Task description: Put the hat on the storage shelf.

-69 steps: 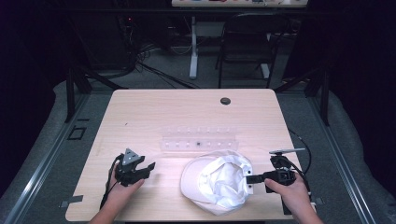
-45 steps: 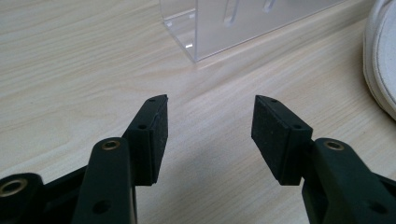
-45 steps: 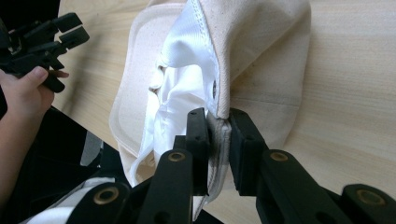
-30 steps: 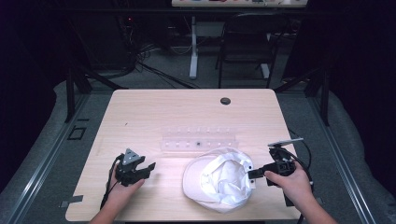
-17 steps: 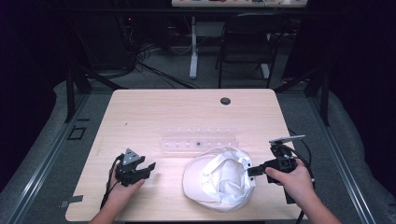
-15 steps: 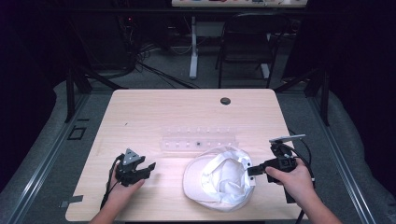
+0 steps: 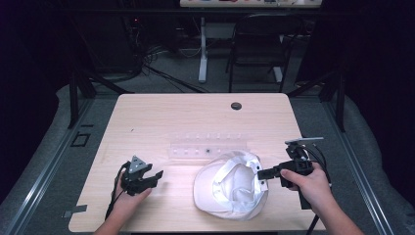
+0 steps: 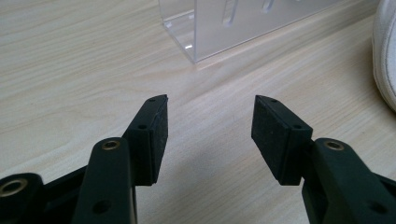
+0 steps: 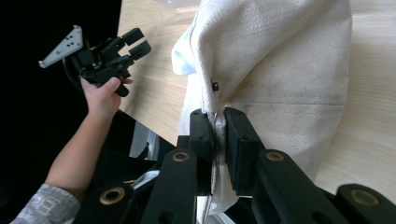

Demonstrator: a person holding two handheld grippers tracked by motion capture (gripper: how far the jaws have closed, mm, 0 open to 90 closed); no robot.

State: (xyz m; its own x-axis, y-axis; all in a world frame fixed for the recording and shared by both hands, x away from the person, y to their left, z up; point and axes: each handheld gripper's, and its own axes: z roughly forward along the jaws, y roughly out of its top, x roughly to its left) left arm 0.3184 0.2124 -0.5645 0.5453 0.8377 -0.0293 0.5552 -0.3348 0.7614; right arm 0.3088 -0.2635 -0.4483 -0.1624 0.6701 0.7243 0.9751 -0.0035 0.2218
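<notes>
A white cloth cap (image 7: 230, 188) lies upside down on the front middle of the wooden table (image 7: 161, 117). My right gripper (image 7: 262, 174) reaches in from the right, and its jaws have just closed further onto the cap's rim. In the right gripper view the pads (image 9: 238, 135) pinch a fold of the cap (image 9: 280, 60) between them. My left gripper (image 7: 155, 175) rests at the front left, apart from the cap. Its jaws (image 8: 209, 100) stand open over bare wood with nothing between them. The left gripper (image 9: 135, 42) also appears far off in the right gripper view.
A clear plastic rack (image 7: 208, 147) lies just beyond the cap, and its corner (image 8: 233, 23) is ahead of the left jaws. A black round grommet (image 7: 236, 105) sits near the table's far edge. A chair (image 7: 259, 44) and cables are behind the table.
The right gripper has shifted a little toward the far side with the cap's rim, tugging that edge along. The left hand and gripper have kept still.
</notes>
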